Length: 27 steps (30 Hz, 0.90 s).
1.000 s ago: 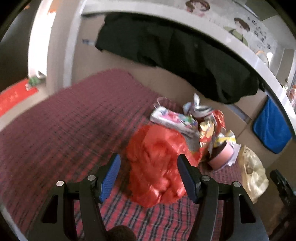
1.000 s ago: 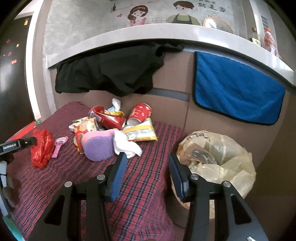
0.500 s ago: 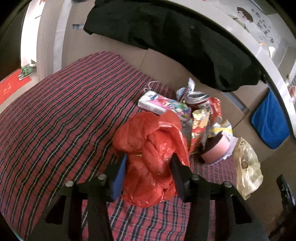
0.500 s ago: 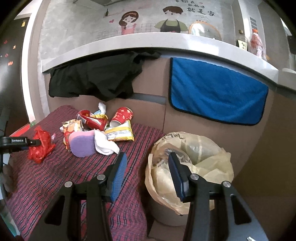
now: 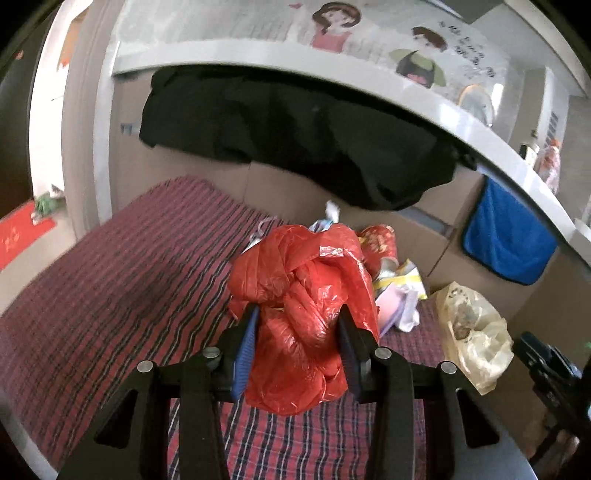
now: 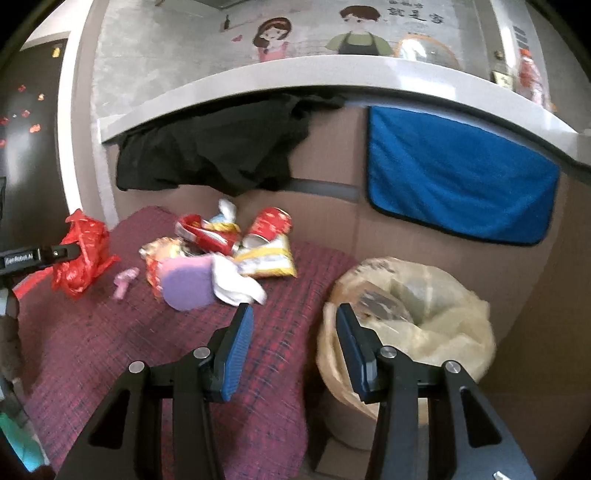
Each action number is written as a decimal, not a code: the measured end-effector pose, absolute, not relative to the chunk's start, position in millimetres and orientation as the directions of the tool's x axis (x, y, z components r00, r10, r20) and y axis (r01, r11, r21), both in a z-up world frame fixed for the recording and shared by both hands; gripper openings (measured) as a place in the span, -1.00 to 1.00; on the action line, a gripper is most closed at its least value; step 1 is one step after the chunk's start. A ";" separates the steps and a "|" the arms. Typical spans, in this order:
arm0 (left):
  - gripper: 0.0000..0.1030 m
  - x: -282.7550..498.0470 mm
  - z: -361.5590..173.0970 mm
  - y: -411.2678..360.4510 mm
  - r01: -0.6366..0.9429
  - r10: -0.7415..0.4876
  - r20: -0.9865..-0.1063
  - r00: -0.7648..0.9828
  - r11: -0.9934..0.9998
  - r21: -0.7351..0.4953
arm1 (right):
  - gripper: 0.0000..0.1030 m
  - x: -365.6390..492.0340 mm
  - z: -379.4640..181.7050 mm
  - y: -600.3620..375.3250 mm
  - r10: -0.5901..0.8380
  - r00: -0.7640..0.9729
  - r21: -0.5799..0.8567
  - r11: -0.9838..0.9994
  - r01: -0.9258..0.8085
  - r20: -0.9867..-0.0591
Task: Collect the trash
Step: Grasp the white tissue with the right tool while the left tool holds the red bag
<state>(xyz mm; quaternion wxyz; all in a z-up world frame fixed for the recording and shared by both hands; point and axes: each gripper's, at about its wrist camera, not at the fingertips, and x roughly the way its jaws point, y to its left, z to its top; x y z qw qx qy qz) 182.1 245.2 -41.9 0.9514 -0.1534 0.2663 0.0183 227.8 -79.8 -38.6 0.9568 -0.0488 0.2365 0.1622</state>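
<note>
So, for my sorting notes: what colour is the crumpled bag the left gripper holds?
Red bag; clearest in the left wrist view.

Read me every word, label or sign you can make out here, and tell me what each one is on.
"GenRobot.AI": white print on the left gripper body, seen from the right wrist view.
Wall poster: dark Chinese characters beside the cartoon figures, too blurred to read.
Red can: gold print, too blurred to read.
Yellow snack packet: print too small to read.
Red bag: no text visible.
</note>
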 end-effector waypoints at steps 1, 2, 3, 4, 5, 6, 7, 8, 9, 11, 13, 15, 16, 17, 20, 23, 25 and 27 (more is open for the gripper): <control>-0.19 181.5 -38.3 244.9 -0.110 -0.049 -0.503 0.863 0.953 -0.281 | -0.15 232.0 -37.4 -72.7 0.305 0.830 -0.010 0.937 -0.350 -0.467; -0.19 181.3 -36.7 245.3 -0.107 -0.051 -0.500 0.865 0.954 -0.282 | -0.15 235.7 -37.0 -66.5 0.319 0.823 -0.005 0.931 -0.364 -0.469; -0.19 182.2 -34.3 247.0 -0.104 -0.052 -0.496 0.867 0.953 -0.283 | -0.15 241.2 -37.2 -57.2 0.338 0.813 -0.002 0.923 -0.385 -0.474; -0.19 183.3 -33.5 247.9 -0.103 -0.053 -0.494 0.868 0.954 -0.283 | -0.15 246.6 -38.3 -46.6 0.356 0.802 -0.003 0.913 -0.407 -0.480; -0.19 185.1 -32.7 249.6 -0.103 -0.051 -0.492 0.869 0.954 -0.281 | -0.15 250.3 -40.0 -38.0 0.365 0.795 -0.009 0.907 -0.422 -0.485; -0.19 186.7 -32.8 251.4 -0.108 -0.045 -0.491 0.870 0.954 -0.278 | -0.15 254.9 -42.2 -28.0 0.373 0.787 -0.018 0.899 -0.437 -0.492; -0.19 187.6 -33.2 254.4 -0.116 -0.036 -0.490 0.871 0.954 -0.276 | -0.16 260.7 -45.1 -16.9 0.380 0.775 -0.024 0.892 -0.452 -0.505; -0.19 189.6 -34.5 254.1 -0.120 -0.031 -0.490 0.871 0.954 -0.275 | -0.22 266.6 -48.0 -6.6 0.392 0.759 -0.020 0.883 -0.470 -0.520; -0.19 191.4 -36.6 257.9 -0.125 -0.029 -0.492 0.870 0.952 -0.278 | -0.28 270.3 -49.7 0.5 0.403 0.747 -0.019 0.874 -0.485 -0.528; -0.19 195.1 -42.0 262.2 -0.128 -0.037 -0.500 0.865 0.948 -0.291 | -0.33 278.7 -50.8 11.2 0.405 0.743 -0.033 0.868 -0.496 -0.534; -0.19 198.0 -48.6 269.6 -0.129 -0.052 -0.511 0.858 0.941 -0.313 | -0.32 285.6 -52.6 11.2 0.390 0.757 -0.038 0.877 -0.479 -0.525; -0.18 200.8 -53.2 276.2 -0.131 -0.068 -0.519 0.852 0.932 -0.337 | -0.29 298.7 -60.2 11.2 0.384 0.743 -0.059 0.868 -0.492 -0.548; -0.19 201.2 -54.8 280.8 -0.131 -0.078 -0.520 0.850 0.926 -0.353 | -0.29 305.3 -65.7 11.9 0.386 0.727 -0.068 0.858 -0.508 -0.568; -0.19 201.3 -55.6 284.1 -0.132 -0.083 -0.519 0.851 0.922 -0.364 | -0.29 310.9 -70.8 12.3 0.392 0.710 -0.071 0.848 -0.526 -0.585; -0.18 202.0 -55.9 289.8 -0.135 -0.085 -0.512 0.855 0.916 -0.378 | -0.30 329.6 -88.3 20.0 0.406 0.656 -0.083 0.809 -0.581 -0.636; -0.18 206.0 -56.2 288.3 -0.135 -0.084 -0.514 0.854 0.918 -0.374 | -0.31 347.7 -102.6 30.6 0.374 0.651 -0.127 0.799 -0.588 -0.660; -0.18 209.6 -58.6 286.1 -0.139 -0.081 -0.525 0.847 0.920 -0.366 | -0.32 359.9 -110.0 34.9 0.368 0.641 -0.127 0.796 -0.592 -0.674; -0.18 212.5 -60.4 282.4 -0.147 -0.071 -0.538 0.840 0.925 -0.352 | -0.52 367.8 -113.5 36.2 0.359 0.651 -0.137 0.802 -0.582 -0.668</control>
